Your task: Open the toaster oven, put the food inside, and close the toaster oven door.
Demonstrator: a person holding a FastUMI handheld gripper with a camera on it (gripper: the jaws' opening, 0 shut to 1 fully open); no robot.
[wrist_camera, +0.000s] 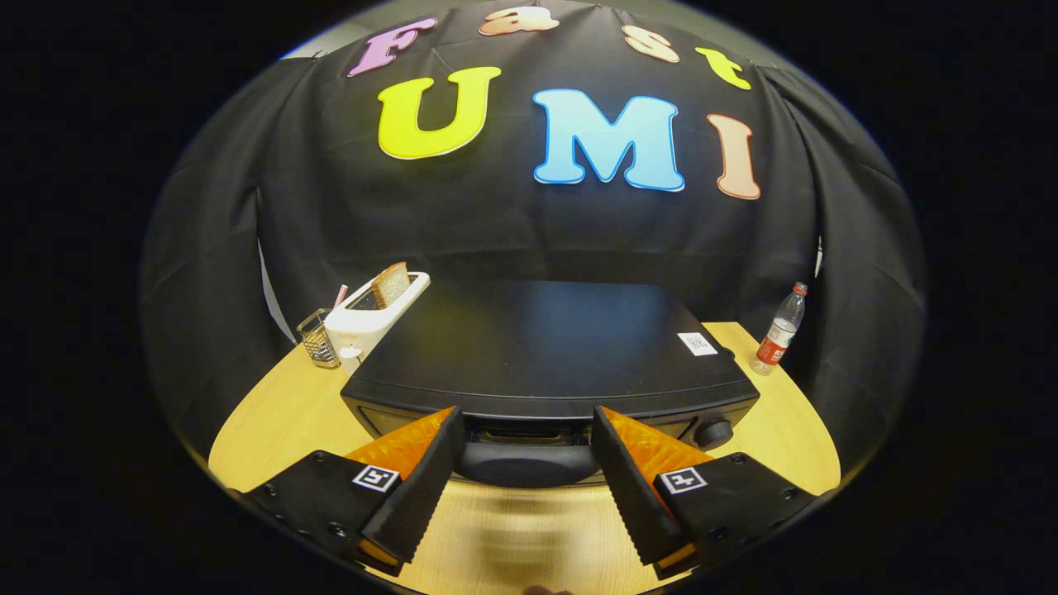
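Note:
A black toaster oven (545, 347) stands on the wooden table (273, 421), seen from above and in front, with its door shut. Its dark door handle (529, 464) runs along the top front edge, and a round knob (712, 431) sits at the right end of the front. My gripper (526, 421) is open, its two fingertips spread wide just over the handle, one at each side of it. Nothing is between the fingers. No food for the oven can be made out near the fingers.
Behind the oven to the left stands a white slot toaster (376, 318) with a slice of bread (391, 283) sticking up, and a small wire basket (317, 337) beside it. A plastic water bottle (778, 330) stands at the back right. The black cloth wall closes the rear.

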